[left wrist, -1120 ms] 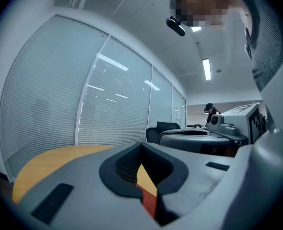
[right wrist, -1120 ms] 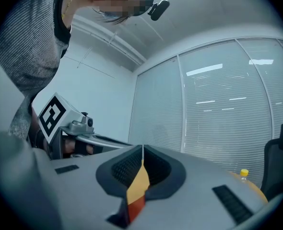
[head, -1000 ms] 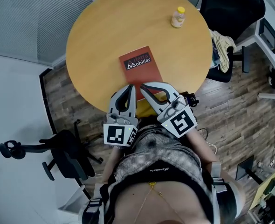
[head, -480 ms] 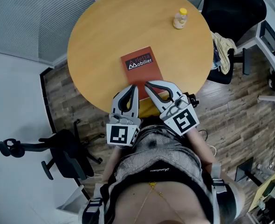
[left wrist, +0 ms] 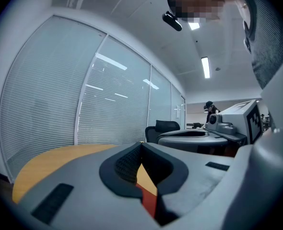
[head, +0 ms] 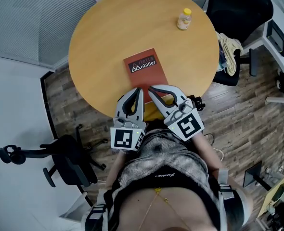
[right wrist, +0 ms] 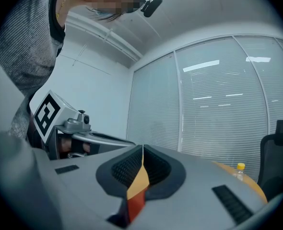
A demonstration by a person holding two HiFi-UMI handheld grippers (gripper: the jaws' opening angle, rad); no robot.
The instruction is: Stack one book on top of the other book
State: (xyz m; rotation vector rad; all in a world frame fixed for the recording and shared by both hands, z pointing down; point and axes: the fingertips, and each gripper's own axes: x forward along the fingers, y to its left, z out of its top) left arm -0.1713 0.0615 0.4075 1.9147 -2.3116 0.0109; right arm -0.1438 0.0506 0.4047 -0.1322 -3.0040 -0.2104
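Round bench [head: 103, 42]: wood top.
Red book [head: 147, 73]: flat, near front edge.
Left tongs [head: 138, 90], right tongs [head: 150, 88]: both shut, empty, tips at book's near end.
Yellow patch [head: 155, 111] beneath tongs: possibly 2nd book; under red or apart, unclear.
Fits stack made or pending.
Confirm overlap before any grip; align edges.

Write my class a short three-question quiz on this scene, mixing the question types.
1. True or false: the red book lies flat on the round table.
2. The bottle has a cap that is: A) yellow, B) blue, C) green.
3. Fill in: the jaws of the left tool and the right tool are both ____.

Key: 1 true; 2 A; 3 shut, with nothing held.
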